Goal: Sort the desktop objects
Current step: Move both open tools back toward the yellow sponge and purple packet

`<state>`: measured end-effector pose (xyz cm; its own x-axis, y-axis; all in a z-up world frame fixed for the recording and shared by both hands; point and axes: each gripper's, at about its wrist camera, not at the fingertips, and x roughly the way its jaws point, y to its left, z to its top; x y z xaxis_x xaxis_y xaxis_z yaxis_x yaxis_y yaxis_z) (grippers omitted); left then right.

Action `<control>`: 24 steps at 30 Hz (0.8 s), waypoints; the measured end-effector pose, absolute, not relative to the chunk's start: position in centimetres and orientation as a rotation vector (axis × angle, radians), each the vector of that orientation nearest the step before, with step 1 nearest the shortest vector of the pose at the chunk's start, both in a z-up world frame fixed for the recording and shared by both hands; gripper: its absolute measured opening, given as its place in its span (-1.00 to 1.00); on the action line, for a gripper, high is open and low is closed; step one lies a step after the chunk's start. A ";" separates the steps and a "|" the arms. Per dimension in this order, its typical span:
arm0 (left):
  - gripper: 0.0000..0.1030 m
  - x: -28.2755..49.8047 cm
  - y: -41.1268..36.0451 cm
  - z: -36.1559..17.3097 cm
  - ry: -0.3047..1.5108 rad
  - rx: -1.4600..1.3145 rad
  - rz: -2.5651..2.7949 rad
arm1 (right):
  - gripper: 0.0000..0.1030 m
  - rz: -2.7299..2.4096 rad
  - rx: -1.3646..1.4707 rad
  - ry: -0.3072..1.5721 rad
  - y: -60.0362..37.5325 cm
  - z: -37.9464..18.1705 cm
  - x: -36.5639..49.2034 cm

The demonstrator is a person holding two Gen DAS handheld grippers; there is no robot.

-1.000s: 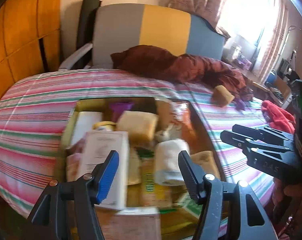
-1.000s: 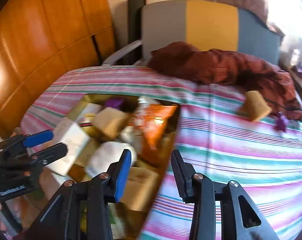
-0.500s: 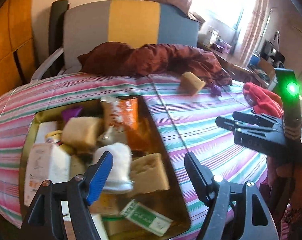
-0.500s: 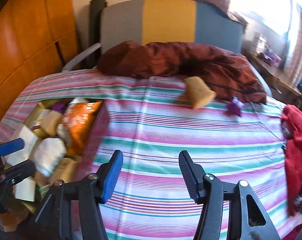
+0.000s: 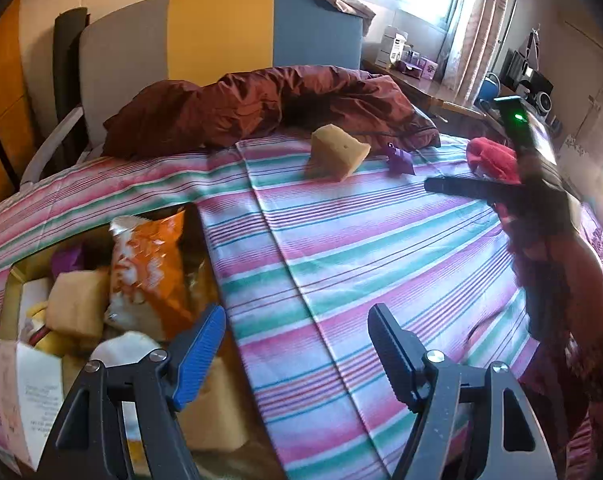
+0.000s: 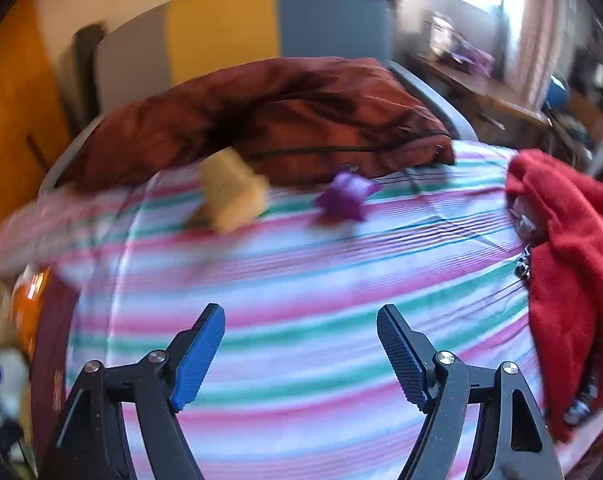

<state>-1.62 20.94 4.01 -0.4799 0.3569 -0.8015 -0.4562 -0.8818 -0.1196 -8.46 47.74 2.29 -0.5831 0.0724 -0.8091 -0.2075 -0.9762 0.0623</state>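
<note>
Left-wrist and right-wrist views over a bed (image 5: 381, 248) with a pink, green and white striped sheet. A shallow box (image 5: 9, 280) lies on the bed at the left. It holds an orange snack bag (image 5: 149, 264), a tan sponge (image 5: 77, 304), a second tan block (image 5: 217, 412) near the front, a white roll (image 5: 121, 350), a purple item (image 5: 67, 258) at the back, and a white carton (image 5: 29, 400) with small printed text that is too small to read. The box's dark red outer wall (image 6: 55, 360) carries a mark in the right-wrist view, blurred and unreadable. No brand name can be made out on the bag.

Outside the box, a loose sponge (image 5: 337, 152) rests on the sheet near a dark red quilt (image 5: 261, 104), with a purple toy (image 5: 399, 160) just beside it. A red cloth (image 6: 573, 264) lies at the bed's right edge. A grey, yellow and blue headboard (image 5: 221, 28) stands behind.

The left gripper (image 5: 297, 356) hovers over the box's right edge, its jaws wide apart with nothing between them. The right gripper (image 6: 301, 356) hangs over bare sheet, well apart from the sponge and toy; its jaws are opening and empty. It also appears in the left-wrist view at right, blurred.
</note>
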 end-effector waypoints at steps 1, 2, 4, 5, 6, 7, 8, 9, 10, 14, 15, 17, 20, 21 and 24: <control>0.46 -1.9 21.2 3.8 0.152 -1.246 2.354 | 0.51 2.648 -1.331 0.228 48.5 2.0 -9.3; 0.46 -2.2 21.5 3.6 0.151 -1.257 2.353 | 0.49 2.649 -1.309 0.231 49.3 1.8 -10.2; 0.46 -2.8 21.8 3.2 0.132 -1.277 2.348 | 0.45 2.658 -1.282 0.234 50.3 1.3 -12.0; 0.46 -3.0 21.9 3.1 0.127 -1.285 2.348 | 0.45 2.653 -1.278 0.236 50.7 1.0 -13.0; 0.46 -3.2 22.1 3.1 0.123 -1.293 2.344 | 0.45 2.644 -1.269 0.248 51.2 0.6 -14.1; 0.46 -3.2 22.1 3.1 0.120 -1.295 2.339 | 0.45 2.637 -1.261 0.278 51.7 0.2 -15.2; 0.46 -3.3 22.2 3.1 0.121 -1.294 2.339 | 0.45 2.630 -1.265 0.309 52.1 -0.1 -16.1; 0.46 -3.3 22.3 3.2 0.128 -1.293 2.343 | 0.45 2.621 -1.268 0.339 52.5 -0.5 -17.0; 0.46 -3.3 22.3 3.2 0.134 -1.295 2.343 | 0.45 2.610 -1.272 0.363 52.7 -0.8 -17.9; 0.46 -3.7 22.4 3.2 0.145 -1.305 2.342 | 0.45 2.533 -1.335 0.444 53.6 -2.8 -21.3; 0.46 -3.8 22.5 3.2 0.148 -1.307 2.342 | 0.39 2.521 -1.356 0.451 53.7 -3.2 -21.8; 0.46 -4.1 22.5 3.1 0.151 -1.311 2.345 | 0.09 2.515 -1.379 0.474 54.0 -3.9 -22.5; 0.46 -4.8 22.9 2.8 0.133 -1.327 2.335 | -0.21 2.522 -1.397 0.335 53.5 -3.9 -22.7; 0.46 -5.2 23.1 2.7 0.122 -1.331 2.333 | -0.27 2.526 -1.407 0.324 53.5 -3.9 -22.6; 0.46 -6.3 24.2 2.5 0.092 -1.343 2.318 | -0.29 2.535 -1.441 0.320 53.6 -3.9 -21.5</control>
<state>-6.28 24.24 2.49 -0.4199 0.3525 -0.8363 -0.4174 -0.8932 -0.1670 -21.51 53.59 -3.91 -0.5010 0.0728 -0.8624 -0.2847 -0.9549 0.0848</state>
